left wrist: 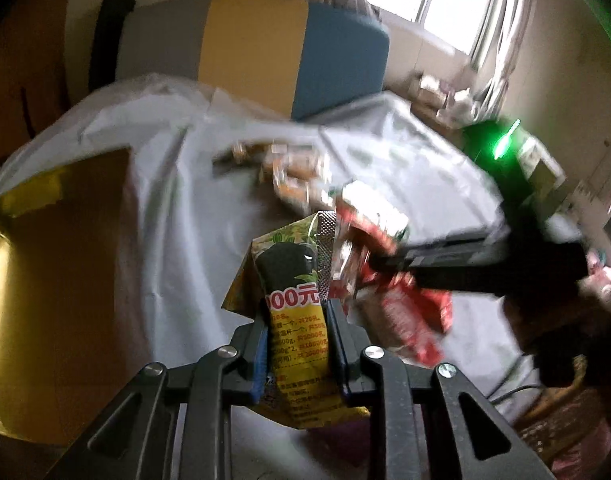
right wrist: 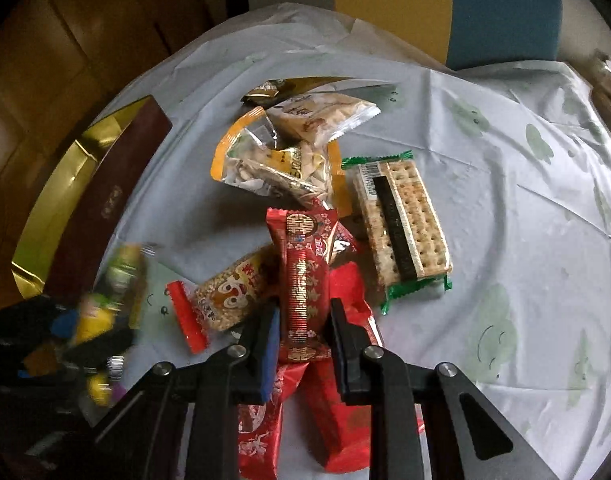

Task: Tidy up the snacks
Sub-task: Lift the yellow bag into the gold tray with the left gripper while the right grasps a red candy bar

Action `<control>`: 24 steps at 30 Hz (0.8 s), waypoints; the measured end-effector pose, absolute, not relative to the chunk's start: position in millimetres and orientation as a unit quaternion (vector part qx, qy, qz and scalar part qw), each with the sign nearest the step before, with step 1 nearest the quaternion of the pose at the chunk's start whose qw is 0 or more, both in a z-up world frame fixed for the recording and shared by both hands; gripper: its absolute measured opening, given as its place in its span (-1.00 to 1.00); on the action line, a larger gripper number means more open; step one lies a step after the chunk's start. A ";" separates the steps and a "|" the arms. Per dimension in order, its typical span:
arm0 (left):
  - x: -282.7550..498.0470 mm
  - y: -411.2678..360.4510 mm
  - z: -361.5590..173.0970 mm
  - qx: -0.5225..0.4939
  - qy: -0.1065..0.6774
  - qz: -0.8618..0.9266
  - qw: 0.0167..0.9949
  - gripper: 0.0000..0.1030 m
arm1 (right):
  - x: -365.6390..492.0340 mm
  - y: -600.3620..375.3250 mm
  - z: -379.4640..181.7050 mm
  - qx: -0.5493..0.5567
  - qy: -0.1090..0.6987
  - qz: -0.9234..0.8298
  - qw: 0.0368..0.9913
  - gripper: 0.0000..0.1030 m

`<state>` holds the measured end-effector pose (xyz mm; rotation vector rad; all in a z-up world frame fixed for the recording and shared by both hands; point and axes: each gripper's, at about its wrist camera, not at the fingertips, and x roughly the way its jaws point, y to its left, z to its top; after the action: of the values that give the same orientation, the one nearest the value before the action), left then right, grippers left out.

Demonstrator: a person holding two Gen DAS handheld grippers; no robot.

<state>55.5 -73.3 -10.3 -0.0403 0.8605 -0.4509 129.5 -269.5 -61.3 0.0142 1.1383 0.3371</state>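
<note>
Ahead of the right hand-held gripper [right wrist: 303,330]: snack pile on the worktop [right wrist: 505,208], spread with a pale printed cloth. Just beyond the fingertips, slightly right: cracker pack [right wrist: 403,220] with green ends, lying flat. Straight ahead, further out: clear orange-edged bag [right wrist: 273,164], overlapped at its far end by a white wrapper [right wrist: 325,114], with a small dark gold packet [right wrist: 265,94] beyond that. Left of the fingertips: puffed-grain bag [right wrist: 221,294] with red ends, touching the red packet [right wrist: 303,280]. Far left: dark red box [right wrist: 109,196] with gold lining, open, at the worktop edge. Further red wrappers beneath and beside the right jaws, crowding the grip zone. Right hand-held gripper pitched steeply down, closed on the red packet, pads pressing both long sides. Left hand-held gripper [left wrist: 299,344] angled down, closed on the yellow packet [left wrist: 297,320], held upright between the pads above the cloth. Immediately right of the yellow packet: right gripper body, blurred, crossing with the red packet alongside. Beyond the left fingertips: remaining snacks, blurred. Far side of the worktop: chair back [left wrist: 257,48] in grey, yellow and blue panels.
</note>
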 end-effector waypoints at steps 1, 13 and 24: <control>55.5 -62.8 -0.2 -0.039 0.408 -0.216 0.886 -0.50 | 128.4 -268.8 -60.1 0.006 0.537 0.159 0.828 -0.56; 139.1 62.5 6.3 -0.164 0.474 -0.056 0.864 -0.50 | 126.4 -258.8 -62.5 -0.023 0.537 0.158 0.828 -0.56; 223.7 46.0 -29.1 -0.111 0.499 -0.031 0.859 -0.45 | 125.3 -257.1 -62.2 -0.028 0.537 0.162 0.828 -0.56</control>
<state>223.7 46.0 -29.1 -0.2324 1.0467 -0.0656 125.3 -257.1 -62.2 -0.0588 1.1397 0.3440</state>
